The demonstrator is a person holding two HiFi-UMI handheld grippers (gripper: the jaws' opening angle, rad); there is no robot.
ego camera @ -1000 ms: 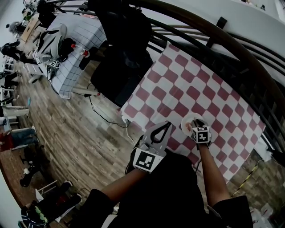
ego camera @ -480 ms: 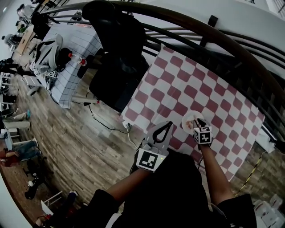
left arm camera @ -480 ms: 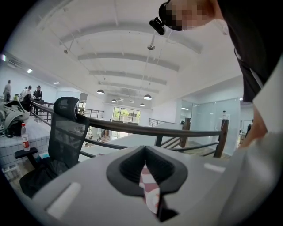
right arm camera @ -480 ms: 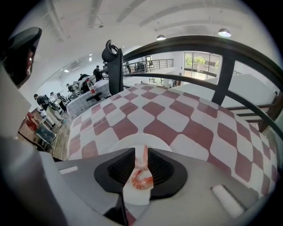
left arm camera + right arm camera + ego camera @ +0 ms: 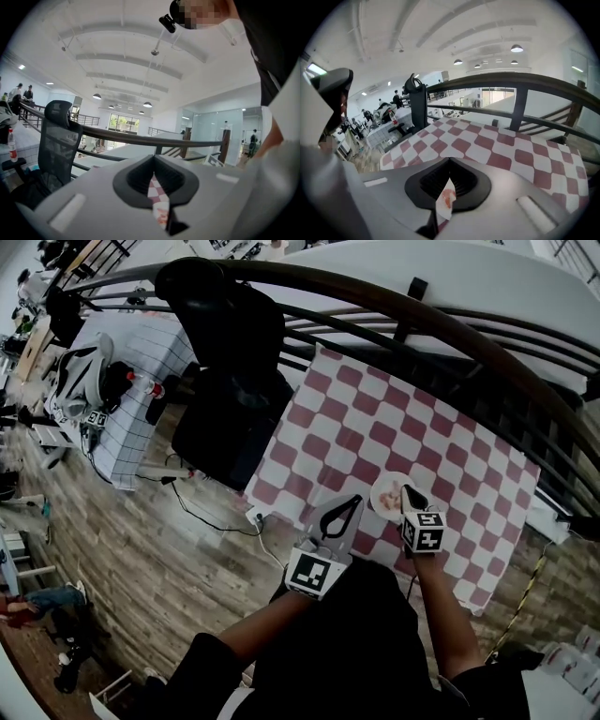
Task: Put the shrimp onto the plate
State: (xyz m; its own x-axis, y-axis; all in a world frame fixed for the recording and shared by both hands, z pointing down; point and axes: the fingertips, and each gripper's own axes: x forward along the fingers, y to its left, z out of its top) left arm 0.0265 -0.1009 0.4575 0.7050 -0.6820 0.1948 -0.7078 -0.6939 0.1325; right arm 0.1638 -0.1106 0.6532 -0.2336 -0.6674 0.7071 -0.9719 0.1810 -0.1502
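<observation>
Over on the left, past the wood-grain plank floor (image 5: 141,549), a black mesh-backed office chair (image 5: 225,362) is pushed up against the corner of the surface (image 5: 441,442), which is covered by a smooth cloth of red and white squares. The left gripper (image 5: 351,499), a pale grey plastic wedge with a black-and-white marker cube (image 5: 313,574) at its back, hovers over the near edge of that cloth. Its fingers are drawn together at the tips, with only a teardrop-shaped hollow behind them, and they carry nothing. Just beside it to the right sits a small round white plate (image 5: 377,487), glossy and shallow. The shrimp (image 5: 386,503), a curled pinkish-orange piece, lies on it. The right gripper (image 5: 409,491) hangs with its dark tips over the plate's right rim. Its fingers are also pressed closed, empty, and its own view shows the plate and shrimp only through the thin slit between them. A thick, dark, curved handrail (image 5: 450,329) on slim metal bars runs along the far side.
</observation>
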